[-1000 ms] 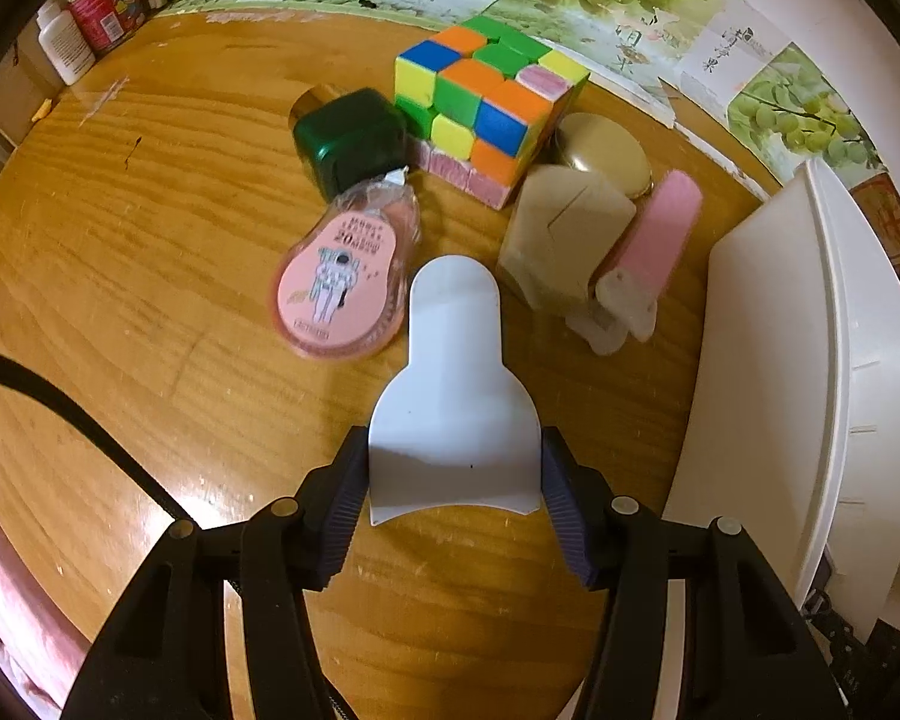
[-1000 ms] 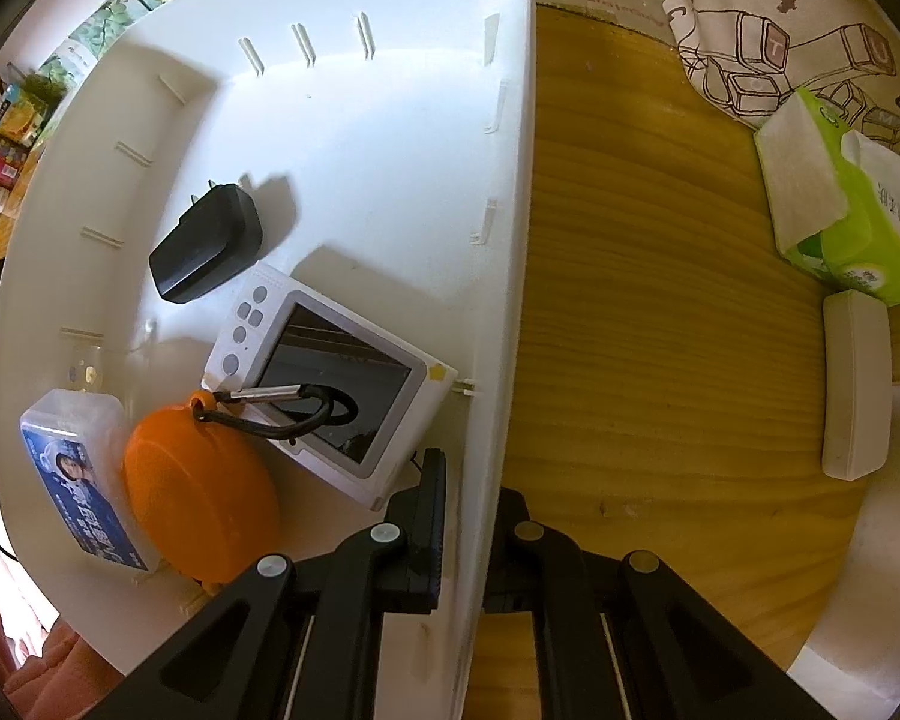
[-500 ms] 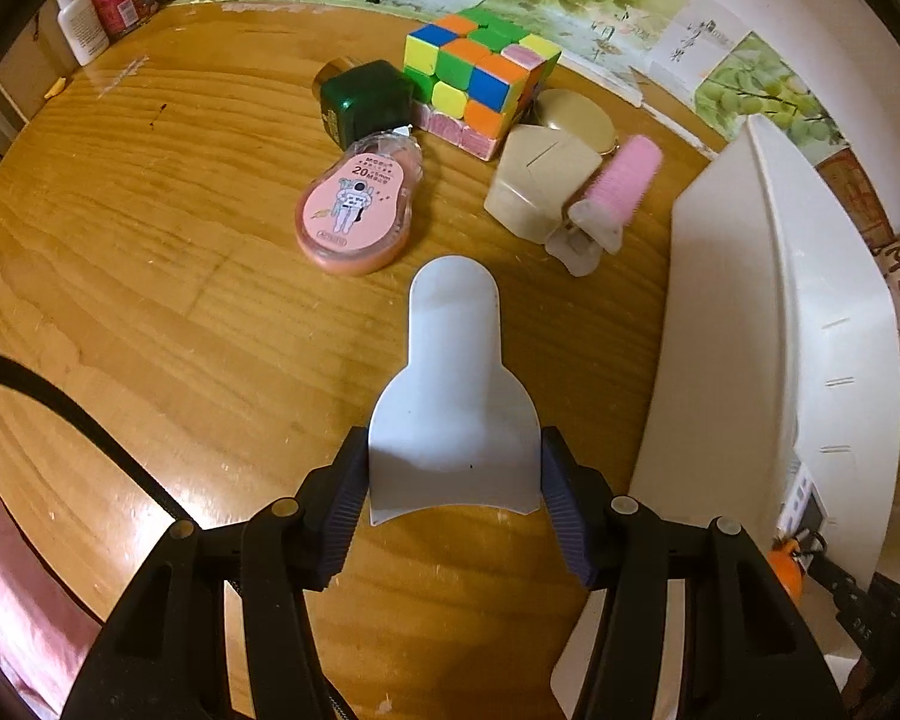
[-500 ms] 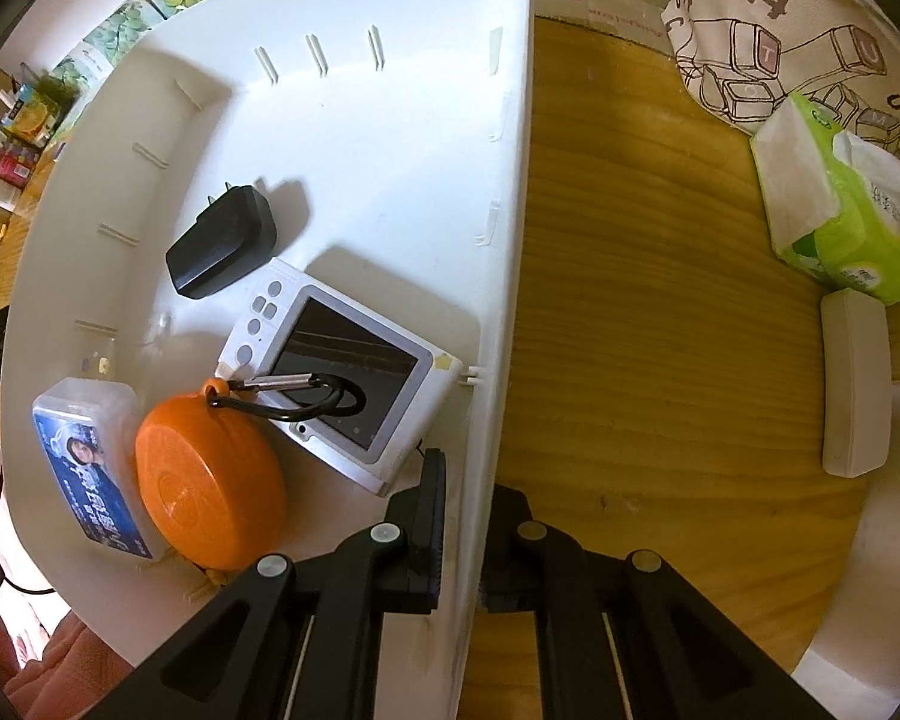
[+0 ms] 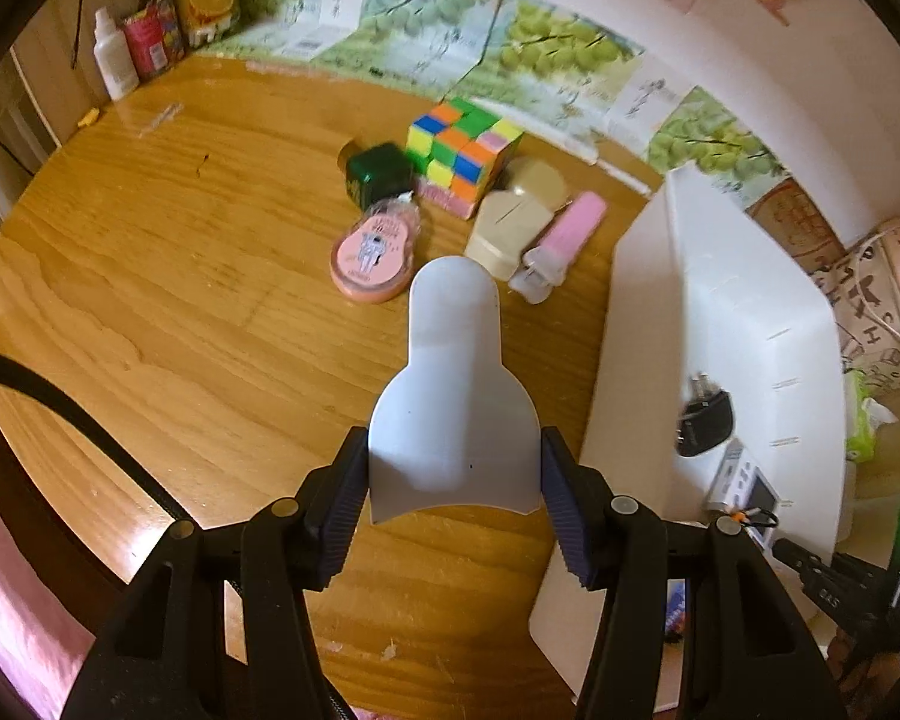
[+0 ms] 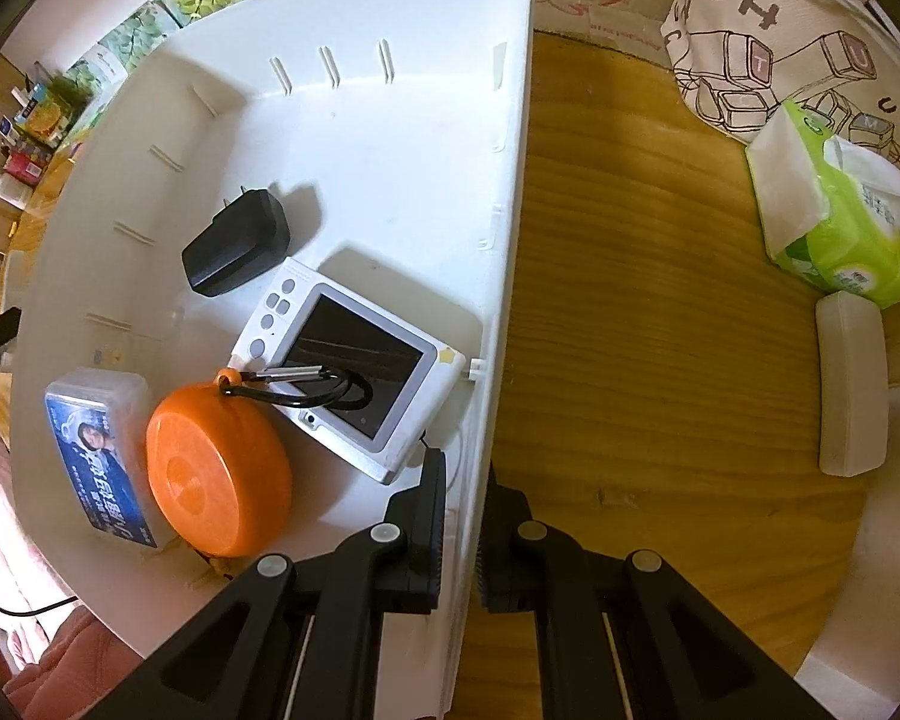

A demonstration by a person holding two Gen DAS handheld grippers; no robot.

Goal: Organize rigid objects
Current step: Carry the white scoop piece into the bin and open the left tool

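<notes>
While clamped: scoop [image 5: 453, 384] inside hand-held gripper [image 5: 453, 498].

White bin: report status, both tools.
Left tool holds grey scoop-shaped piece. Right tool clamps white bin wall. Nothing blocking the bin.

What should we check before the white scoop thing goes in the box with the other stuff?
1. Left gripper squeezes the white scoop-shaped piece on both sides: ok.
2. Piece lifted clear of the wooden table: cannot tell.
3. Right gripper clamped on the white bin wall to steady it: ok.
4. Free floor in the bin: ok, the far part is bare beyond the black charger.
5. Things already inside lie settled, namely the charger, white camera, orange round case and blue-labelled box: ok.
6. Bin beside the held piece, on its right in the left wrist view: ok.
</notes>
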